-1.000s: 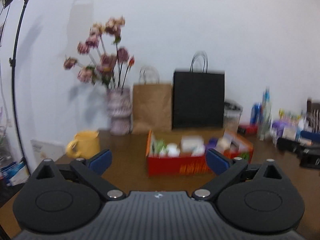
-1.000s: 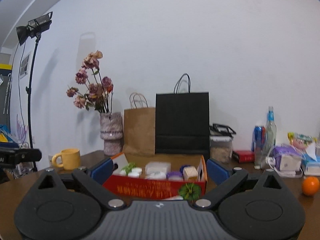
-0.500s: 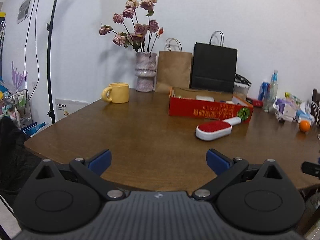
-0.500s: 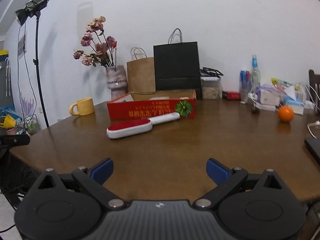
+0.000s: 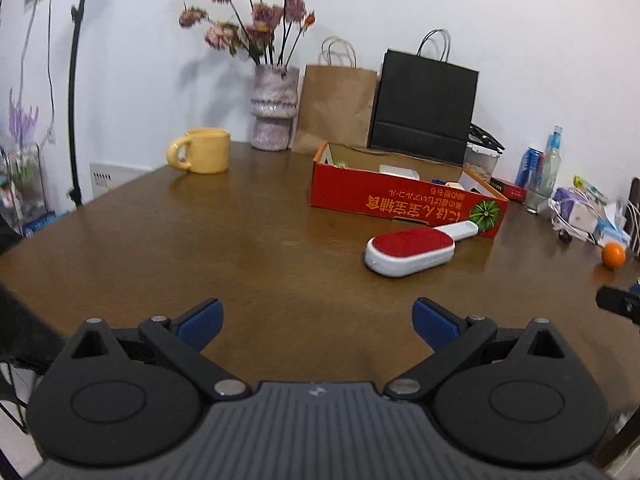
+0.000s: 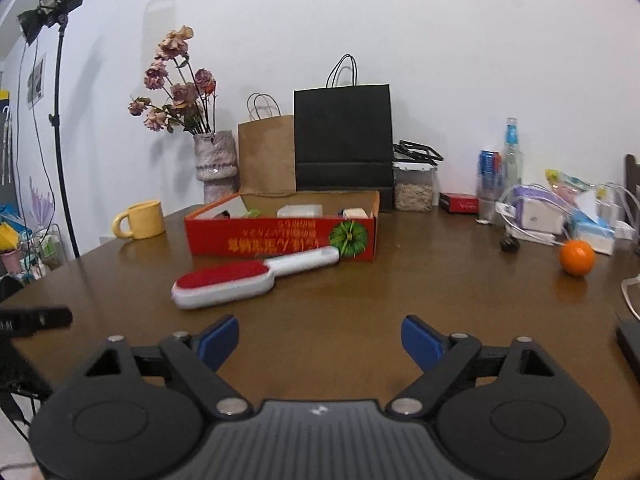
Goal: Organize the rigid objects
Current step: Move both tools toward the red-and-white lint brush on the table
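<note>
**Plainly, a brush left out and two empty grippers**

Right now the lint brush (image 6: 240,280) lies flat on the wooden table (image 5: 200,248), red pad up, just in front of the red cardboard box (image 6: 280,236). Its white handle points toward the box's front wall and looks to be touching it or nearly so. The box already holds several small items. Judging by the task, the brush is the next thing to go in.

The left gripper (image 5: 316,320) hangs over the near table with its jaws wide apart and nothing between them. The right gripper (image 6: 320,340) is also empty; its jaws are closing a little but stand well apart, with only bare table between them. Both are well short of the brush.

What could go wrong: the brush is long and low, so a grip on the rounded head may slip, or the fingers may scrape the table and push the brush against the box. Lifted by one end, it could swing and knock the box wall. The box looks crowded, so the brush may not lie flat inside and could tip back out. The orange (image 6: 576,258) sits well to the right and could roll if bumped.

Hard to make out: most of the box's contents sit below its wall, the far-right clutter is cut off by the frame edge, and the brush is slightly blurred in the right wrist view.
</note>
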The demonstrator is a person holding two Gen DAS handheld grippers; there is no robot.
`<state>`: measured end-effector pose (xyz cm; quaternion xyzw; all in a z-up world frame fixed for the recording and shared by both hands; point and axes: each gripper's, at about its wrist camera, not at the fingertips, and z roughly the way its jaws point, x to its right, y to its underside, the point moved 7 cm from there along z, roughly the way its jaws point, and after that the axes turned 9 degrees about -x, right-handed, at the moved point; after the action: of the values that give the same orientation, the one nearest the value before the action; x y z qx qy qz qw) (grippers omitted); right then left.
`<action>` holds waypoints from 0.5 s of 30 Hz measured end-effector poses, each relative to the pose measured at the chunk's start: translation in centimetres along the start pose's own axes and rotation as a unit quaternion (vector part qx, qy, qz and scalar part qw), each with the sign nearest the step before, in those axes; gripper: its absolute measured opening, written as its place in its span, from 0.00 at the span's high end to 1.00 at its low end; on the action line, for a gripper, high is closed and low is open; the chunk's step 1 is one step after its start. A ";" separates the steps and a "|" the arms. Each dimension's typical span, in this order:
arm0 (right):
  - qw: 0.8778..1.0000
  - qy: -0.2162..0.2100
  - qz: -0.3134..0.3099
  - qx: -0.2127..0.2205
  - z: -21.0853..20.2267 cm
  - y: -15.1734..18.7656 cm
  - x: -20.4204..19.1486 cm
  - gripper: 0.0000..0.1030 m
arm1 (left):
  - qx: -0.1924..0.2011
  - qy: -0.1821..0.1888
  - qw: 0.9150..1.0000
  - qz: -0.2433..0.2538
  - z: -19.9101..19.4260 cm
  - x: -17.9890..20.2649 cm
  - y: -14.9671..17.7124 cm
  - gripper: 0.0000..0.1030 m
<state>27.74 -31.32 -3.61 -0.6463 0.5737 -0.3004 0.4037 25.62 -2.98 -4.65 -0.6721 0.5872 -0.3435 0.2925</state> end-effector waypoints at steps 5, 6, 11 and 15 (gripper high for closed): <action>1.000 -0.019 -0.011 -0.021 7.8 -5.9 1.7 0.29 | -0.015 0.019 0.999 -0.028 5.2 2.7 -3.1 0.17; 0.999 -0.024 -0.002 -0.030 9.5 -6.7 2.1 0.35 | -0.027 0.019 0.999 -0.032 6.7 3.3 -3.6 0.21; 0.993 -0.063 0.078 -0.064 18.2 -10.1 4.5 0.48 | -0.072 0.017 0.996 -0.057 12.3 4.2 -4.8 0.22; 0.990 -0.060 0.092 -0.089 22.9 -10.5 5.3 0.55 | -0.068 0.011 0.996 -0.060 14.4 4.3 -5.7 0.30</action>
<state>53.37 -32.35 -6.19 -0.6406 0.6299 -0.1703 0.4047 40.91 -6.55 -8.17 -0.7208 0.5708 -0.3270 0.2186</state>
